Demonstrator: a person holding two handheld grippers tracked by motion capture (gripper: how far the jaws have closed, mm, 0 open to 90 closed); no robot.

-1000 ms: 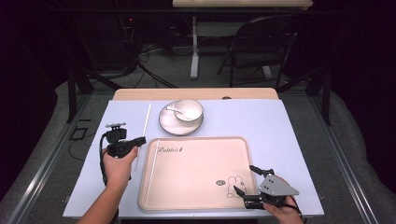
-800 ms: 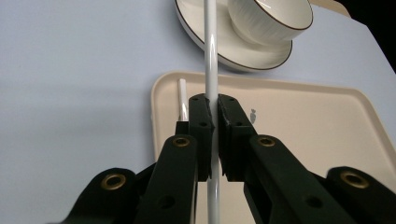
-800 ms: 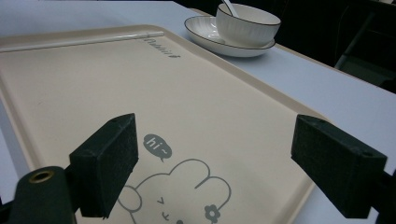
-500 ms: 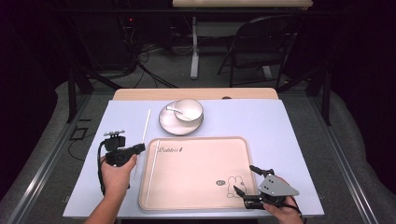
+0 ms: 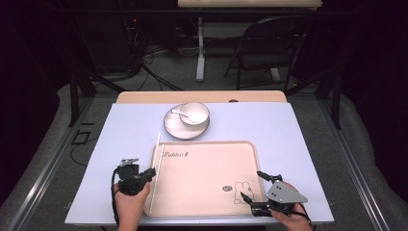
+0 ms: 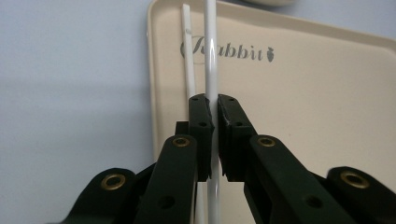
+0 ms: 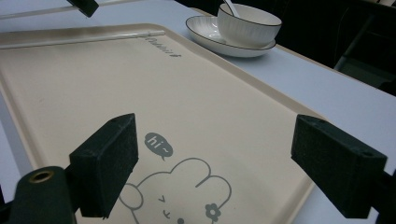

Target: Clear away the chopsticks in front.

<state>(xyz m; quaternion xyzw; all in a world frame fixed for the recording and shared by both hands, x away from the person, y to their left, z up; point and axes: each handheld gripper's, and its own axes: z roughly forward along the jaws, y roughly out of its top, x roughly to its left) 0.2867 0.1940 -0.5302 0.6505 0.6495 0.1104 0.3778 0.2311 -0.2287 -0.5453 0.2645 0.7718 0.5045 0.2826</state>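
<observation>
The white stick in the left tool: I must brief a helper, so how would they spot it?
Find the beige tray. Along its left edge runs a thin white stick, clamped by the left tool. A second stick lies flat on the tray beside it; the held one is glossier.

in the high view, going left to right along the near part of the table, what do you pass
left gripper → white chopstick it is shut on → pink tray → rabbit drawing on the tray → right gripper, jaws open
</observation>
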